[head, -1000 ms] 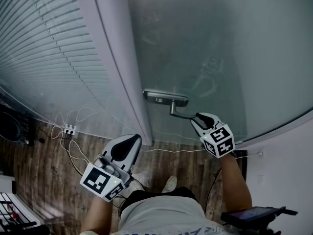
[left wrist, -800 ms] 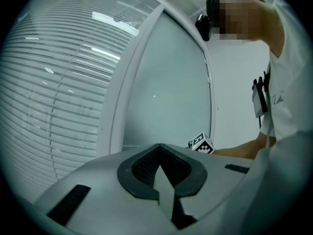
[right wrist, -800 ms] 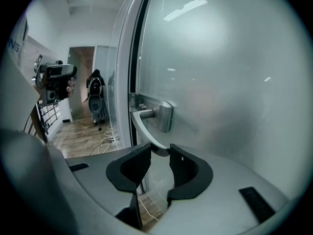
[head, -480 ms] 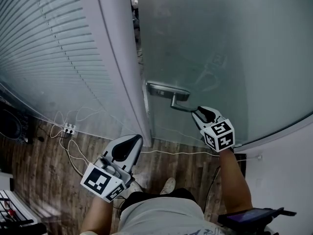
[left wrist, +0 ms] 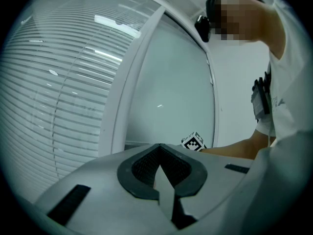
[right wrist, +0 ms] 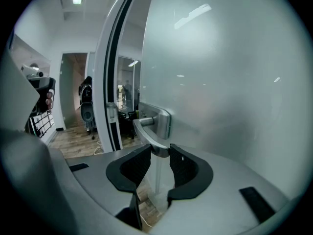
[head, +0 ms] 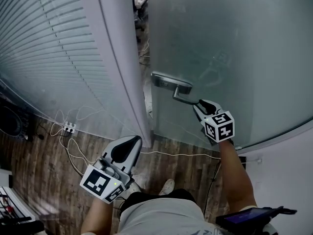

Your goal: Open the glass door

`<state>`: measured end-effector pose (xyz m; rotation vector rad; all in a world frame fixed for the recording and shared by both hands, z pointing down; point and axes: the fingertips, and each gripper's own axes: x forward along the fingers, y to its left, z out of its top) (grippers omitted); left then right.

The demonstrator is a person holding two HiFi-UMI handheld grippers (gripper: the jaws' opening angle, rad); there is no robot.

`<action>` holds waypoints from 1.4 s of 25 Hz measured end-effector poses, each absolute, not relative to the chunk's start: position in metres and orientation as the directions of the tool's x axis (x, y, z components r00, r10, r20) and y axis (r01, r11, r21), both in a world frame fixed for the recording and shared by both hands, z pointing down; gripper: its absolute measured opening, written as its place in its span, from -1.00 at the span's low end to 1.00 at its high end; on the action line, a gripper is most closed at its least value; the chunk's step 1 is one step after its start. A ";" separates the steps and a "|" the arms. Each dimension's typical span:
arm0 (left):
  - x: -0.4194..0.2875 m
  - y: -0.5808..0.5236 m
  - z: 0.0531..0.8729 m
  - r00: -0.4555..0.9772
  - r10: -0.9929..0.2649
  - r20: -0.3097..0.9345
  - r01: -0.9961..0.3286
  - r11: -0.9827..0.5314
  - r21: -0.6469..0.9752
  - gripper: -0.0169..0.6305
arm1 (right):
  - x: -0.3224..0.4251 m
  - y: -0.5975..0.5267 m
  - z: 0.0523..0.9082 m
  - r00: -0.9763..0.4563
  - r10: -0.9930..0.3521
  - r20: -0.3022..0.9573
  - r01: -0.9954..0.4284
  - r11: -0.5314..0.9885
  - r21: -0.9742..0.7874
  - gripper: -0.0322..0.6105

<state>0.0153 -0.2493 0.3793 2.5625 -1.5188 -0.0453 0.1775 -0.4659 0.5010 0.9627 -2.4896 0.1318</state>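
Since the earlier frames, the right claw (head: 198, 103) (right wrist: 157, 153) has been carried up and to the right in the head view, together with the door handle (head: 182, 97) (right wrist: 146, 130) on which it is clamped. The lever's end is seen pinched between both dark pads in the right gripper view. The glass door (head: 234, 43) (right wrist: 230, 82) has been swung with it, away from the door frame (head: 120, 67) (right wrist: 105, 82), so that a gap (head: 142, 38) which was shut a second ago is now opened along the door's left edge. Through that gap a strip of flooring and some indistinct objects can be made out. The handle's plate is mounted near that edge of the frosted pane, and the lever is angled down toward the person. The left claw (head: 132, 138) (left wrist: 159, 147) has been kept in place, low and well apart from the door. Its pads are closed together with nothing between them, and it is pointed at the foot of the frame. To the left of the frame, a glass panel is backed by slatted blinds (head: 39, 48) (left wrist: 54, 92). Below it, a power strip (head: 70, 129) with white cables is laid on the wooden floor (head: 186, 165).
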 end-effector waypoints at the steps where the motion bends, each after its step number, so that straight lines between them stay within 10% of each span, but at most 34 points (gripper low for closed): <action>1: 0.016 -0.249 0.379 0.482 -0.875 0.055 -0.869 -0.469 0.156 -0.95 | 0.178 -0.470 0.501 -0.645 -0.614 0.455 -0.661 0.747 0.072 -0.52; 35: -0.002 -0.268 0.370 0.412 -0.908 0.074 -0.902 -0.395 0.175 -0.95 | 0.188 -0.581 0.482 -0.538 -0.725 0.429 -0.762 0.637 0.120 -0.52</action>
